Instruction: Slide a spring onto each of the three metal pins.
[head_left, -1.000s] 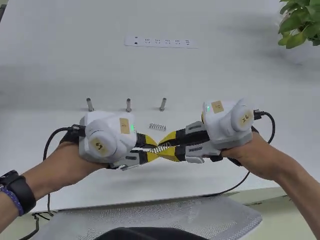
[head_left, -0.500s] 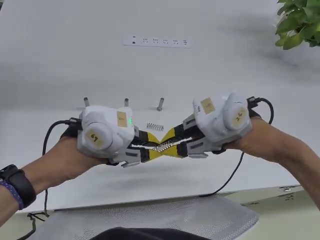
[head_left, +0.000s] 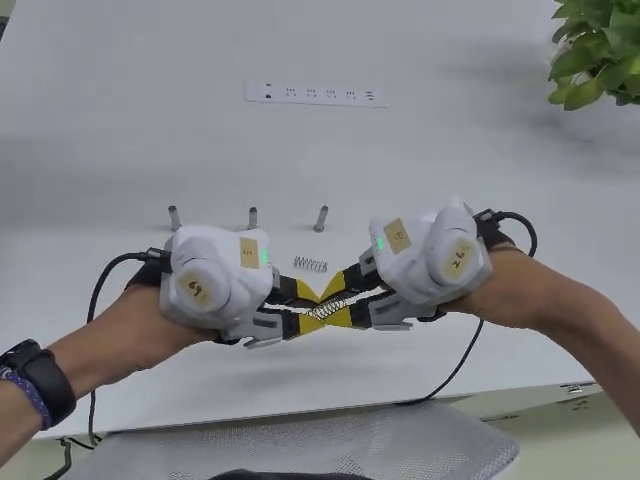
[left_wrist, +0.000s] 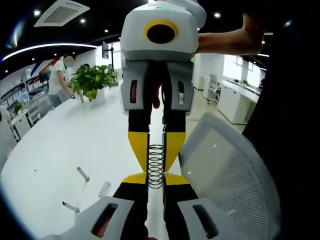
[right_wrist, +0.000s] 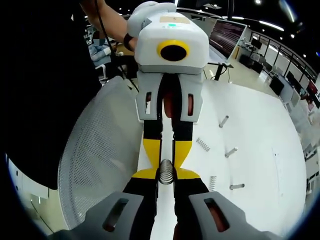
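Three bare pins (head_left: 252, 217) stand upright; loose spring (head_left: 311, 264) lies nearby, held spring (head_left: 328, 306) hangs horizontal.

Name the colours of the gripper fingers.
Black fingers with yellow tips, pinching the spring; clearest in left gripper view.

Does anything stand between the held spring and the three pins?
Nothing visible blocks it. The spring, clamped between left gripper and right gripper, hangs above the table; a loose spring lies flat before the three bare pins, likely low enough to pass over.
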